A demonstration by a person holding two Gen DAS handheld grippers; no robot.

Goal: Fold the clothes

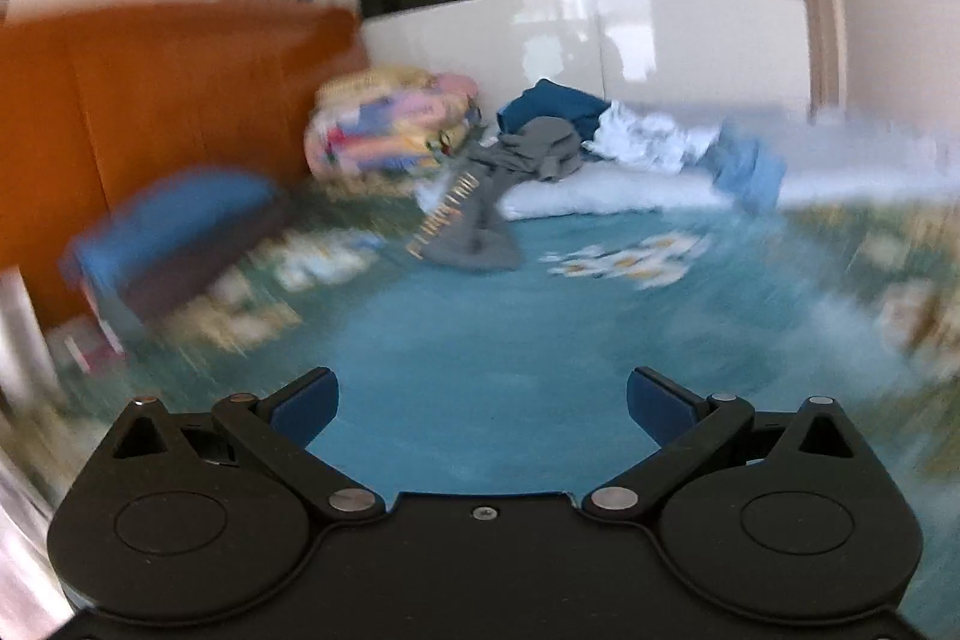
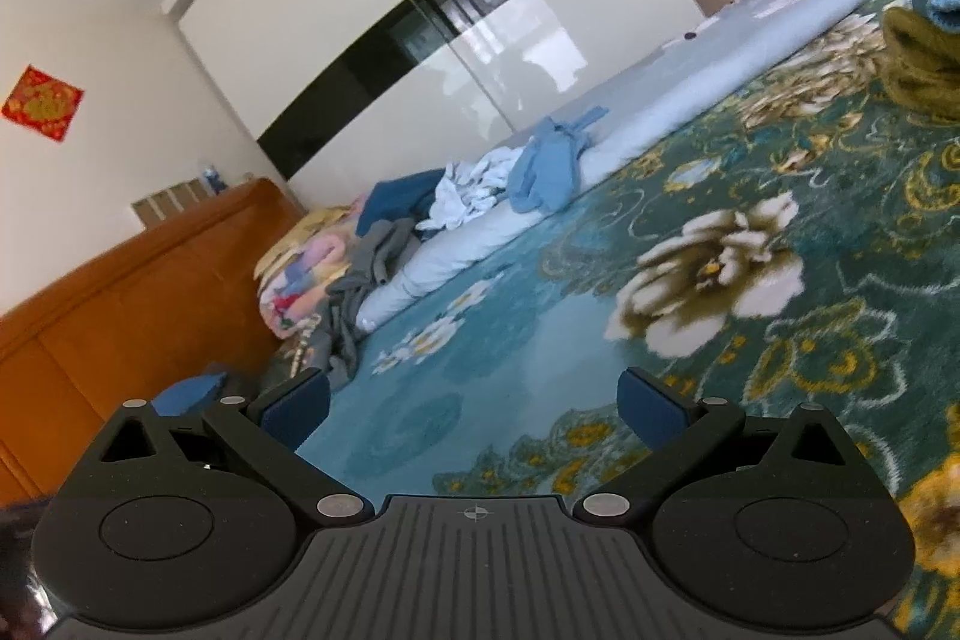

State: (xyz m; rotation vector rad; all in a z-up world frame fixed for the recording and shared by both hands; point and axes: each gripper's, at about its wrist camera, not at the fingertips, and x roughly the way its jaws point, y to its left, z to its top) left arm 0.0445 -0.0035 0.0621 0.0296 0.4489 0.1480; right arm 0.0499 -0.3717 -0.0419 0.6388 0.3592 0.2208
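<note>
The clothes wait in a heap far ahead of both tongs, at the far edge of the bed. A gray top (image 1: 510,154) with gold letters hangs down from the heap onto the teal flower bedspread (image 1: 480,340). Behind it lie a dark blue piece (image 1: 552,103), a white crumpled piece (image 1: 642,136) and a light blue piece (image 1: 750,166).

The left tongs (image 1: 482,400) are spread wide and hold nothing. They hang above the bedspread. This view is blurry.

The right tongs (image 2: 474,403) are spread wide too, with nothing between them. They tilt and sit low over the bedspread. The same heap (image 2: 480,196) lies ahead and a bit left of them.

A folded flowery blanket (image 1: 384,130) sits left of the heap, by the orange headboard (image 1: 180,100).
</note>
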